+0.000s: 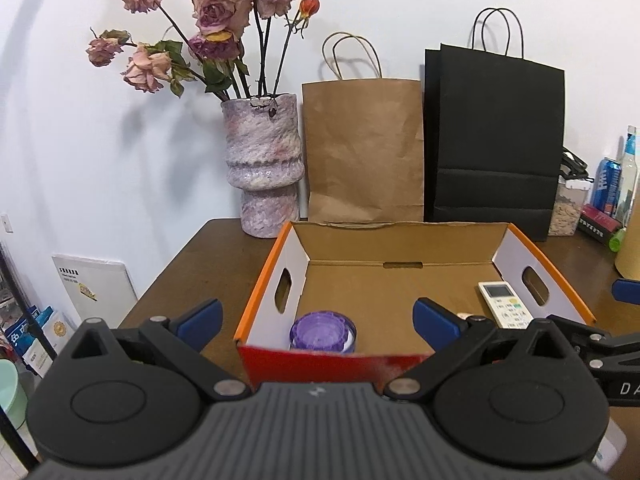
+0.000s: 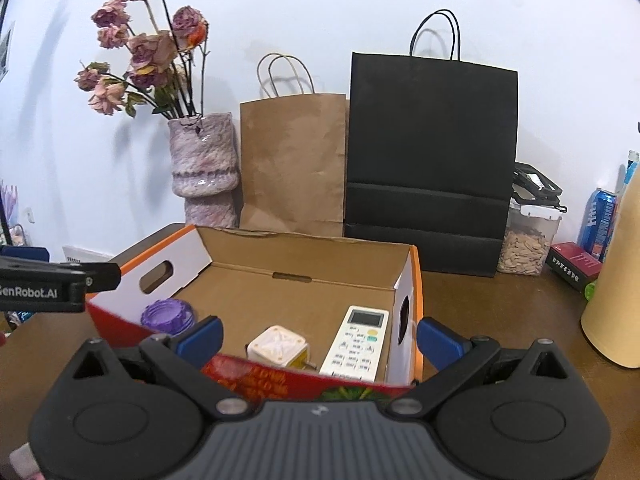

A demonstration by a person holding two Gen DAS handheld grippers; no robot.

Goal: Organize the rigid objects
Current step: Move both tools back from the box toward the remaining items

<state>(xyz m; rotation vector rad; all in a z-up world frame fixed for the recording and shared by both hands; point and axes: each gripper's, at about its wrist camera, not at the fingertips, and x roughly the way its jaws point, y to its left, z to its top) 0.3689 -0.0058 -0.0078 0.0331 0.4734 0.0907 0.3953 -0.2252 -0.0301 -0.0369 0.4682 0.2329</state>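
An open cardboard box (image 1: pixel 280 256) (image 2: pixel 412 276) with orange edges and a red front stands on the brown table. Inside lie a purple round jar (image 1: pixel 322 330) (image 2: pixel 167 315) at the front left, a white remote control (image 1: pixel 506 304) (image 2: pixel 358 342) at the right, and a cream and yellow cube (image 2: pixel 278 347) beside the remote. My left gripper (image 1: pixel 318 322) is open and empty, just before the box's front wall. My right gripper (image 2: pixel 320 338) is open and empty, at the box's front right corner. The right gripper also shows at the right edge of the left wrist view (image 1: pixel 592 340).
Behind the box stand a purple vase (image 1: pixel 262 168) (image 2: pixel 204 168) of dried roses, a brown paper bag (image 1: pixel 362 152) (image 2: pixel 294 164) and a black paper bag (image 1: pixel 494 140) (image 2: pixel 430 160). At the right are a container of seeds (image 2: pixel 526 240), a blue can (image 2: pixel 598 222), a dark red box (image 2: pixel 574 266) and a tan cylinder (image 2: pixel 618 280).
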